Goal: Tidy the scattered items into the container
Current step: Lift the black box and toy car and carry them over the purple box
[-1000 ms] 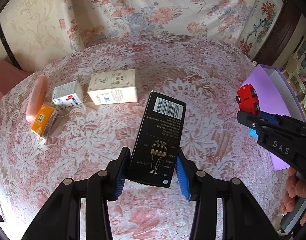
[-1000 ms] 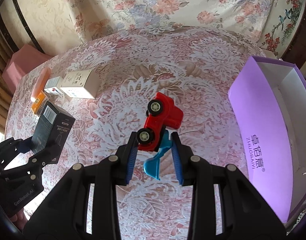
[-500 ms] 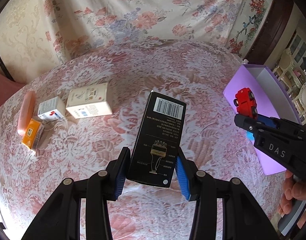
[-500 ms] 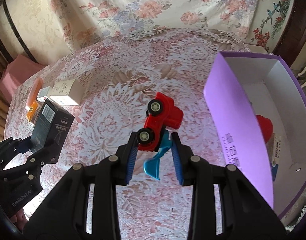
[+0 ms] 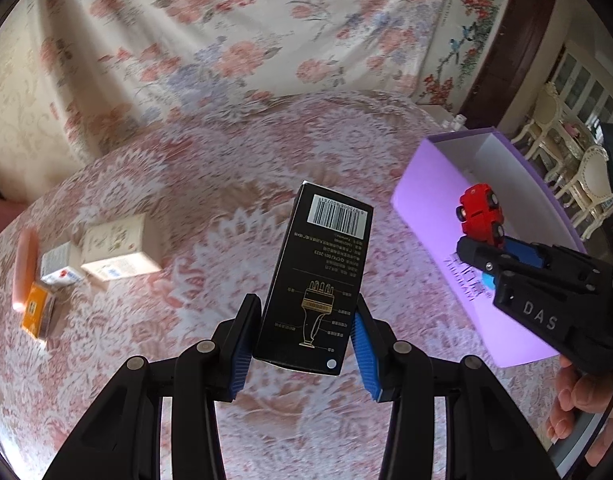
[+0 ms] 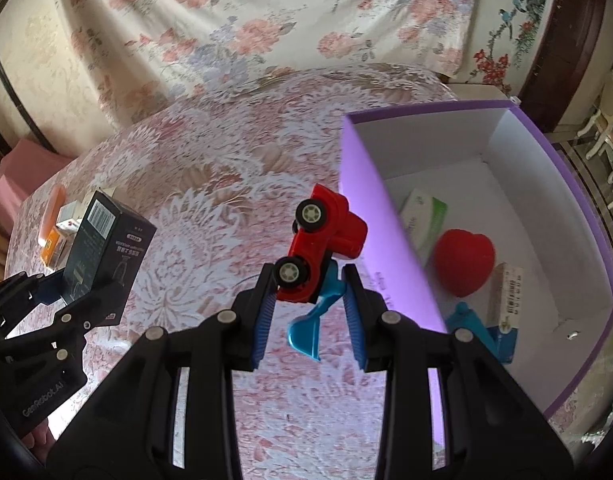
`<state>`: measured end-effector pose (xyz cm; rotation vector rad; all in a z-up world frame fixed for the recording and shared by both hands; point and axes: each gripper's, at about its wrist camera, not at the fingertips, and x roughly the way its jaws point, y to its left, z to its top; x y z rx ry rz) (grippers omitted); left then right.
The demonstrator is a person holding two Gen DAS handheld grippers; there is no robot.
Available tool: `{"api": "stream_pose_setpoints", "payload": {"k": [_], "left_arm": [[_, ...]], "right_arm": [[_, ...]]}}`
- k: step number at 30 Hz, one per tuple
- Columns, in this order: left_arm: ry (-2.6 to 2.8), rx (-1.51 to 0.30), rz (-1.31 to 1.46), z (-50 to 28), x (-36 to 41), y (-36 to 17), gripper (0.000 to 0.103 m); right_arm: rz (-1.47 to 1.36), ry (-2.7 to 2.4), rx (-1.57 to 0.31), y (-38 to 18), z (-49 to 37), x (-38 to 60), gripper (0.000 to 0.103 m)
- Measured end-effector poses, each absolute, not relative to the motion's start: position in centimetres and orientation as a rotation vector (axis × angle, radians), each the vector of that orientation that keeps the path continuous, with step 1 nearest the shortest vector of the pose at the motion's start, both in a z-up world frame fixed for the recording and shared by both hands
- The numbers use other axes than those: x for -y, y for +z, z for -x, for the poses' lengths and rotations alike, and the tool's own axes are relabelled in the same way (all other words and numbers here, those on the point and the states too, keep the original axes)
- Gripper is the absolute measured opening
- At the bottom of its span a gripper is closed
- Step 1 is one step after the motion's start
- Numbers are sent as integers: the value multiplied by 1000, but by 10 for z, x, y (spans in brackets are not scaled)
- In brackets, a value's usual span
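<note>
The purple box (image 6: 386,216) stands open just right of the right gripper (image 6: 310,312), holding a red heart (image 6: 464,260) and cartons. The left gripper (image 5: 304,338) is clamped on a black carton (image 5: 318,276), raised above the tablecloth (image 5: 210,216). The right gripper's 2 fingers pinch a red toy truck (image 6: 326,240), beside the box's near wall.

Left gripper (image 5: 304,330) clamped and raised, right gripper (image 6: 308,298) clamped, tilted upward
</note>
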<state>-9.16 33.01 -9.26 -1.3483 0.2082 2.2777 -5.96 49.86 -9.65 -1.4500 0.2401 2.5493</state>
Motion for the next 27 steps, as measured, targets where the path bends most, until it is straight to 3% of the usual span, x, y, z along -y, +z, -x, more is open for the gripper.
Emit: {"api": "stream_pose_setpoints", "payload": {"k": [27], "left_arm": [[2118, -298, 1161, 88, -485, -57, 45]], "right_arm": [[1317, 2432, -377, -74, 35, -616, 36]]}}
